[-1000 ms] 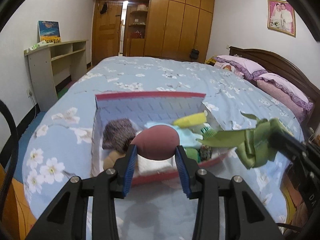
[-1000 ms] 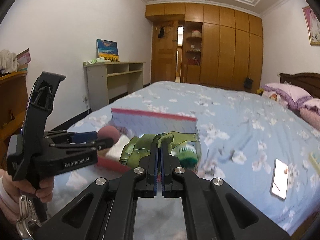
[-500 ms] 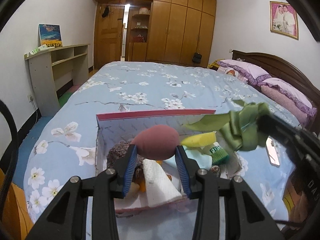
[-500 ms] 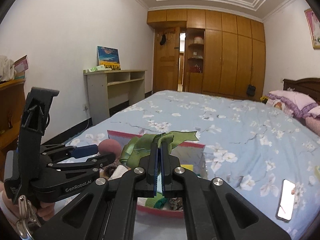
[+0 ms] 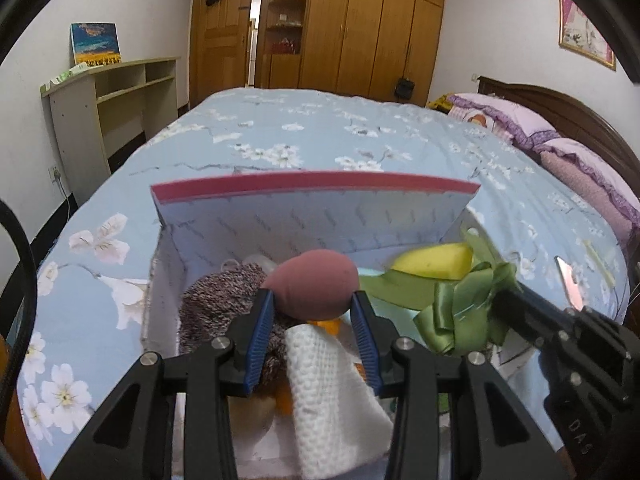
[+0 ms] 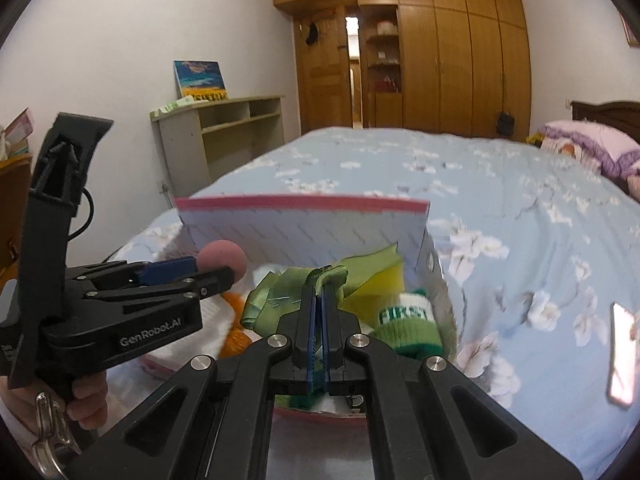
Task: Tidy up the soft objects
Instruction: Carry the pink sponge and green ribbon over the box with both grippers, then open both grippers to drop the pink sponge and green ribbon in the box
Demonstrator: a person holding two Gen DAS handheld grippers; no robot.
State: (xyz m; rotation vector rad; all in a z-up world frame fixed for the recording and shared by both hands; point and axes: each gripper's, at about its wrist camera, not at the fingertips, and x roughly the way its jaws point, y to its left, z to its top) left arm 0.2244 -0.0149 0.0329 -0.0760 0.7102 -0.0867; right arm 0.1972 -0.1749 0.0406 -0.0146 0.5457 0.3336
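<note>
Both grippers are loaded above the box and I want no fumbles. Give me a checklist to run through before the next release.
1. Left gripper holds the pink egg-shaped makeup sponge: ok.
2. Right gripper jaws are shut on the green satin ribbon bow: ok.
3. Red-edged white cardboard box stands open, lid up: ok.
4. Sponge sits above the box interior: ok.
5. Free floor space in the box, among the brown knitted piece, white waffle cloth and yellow sponge: cannot tell.
6. Ribbon tails clear of the left gripper: cannot tell.
</note>
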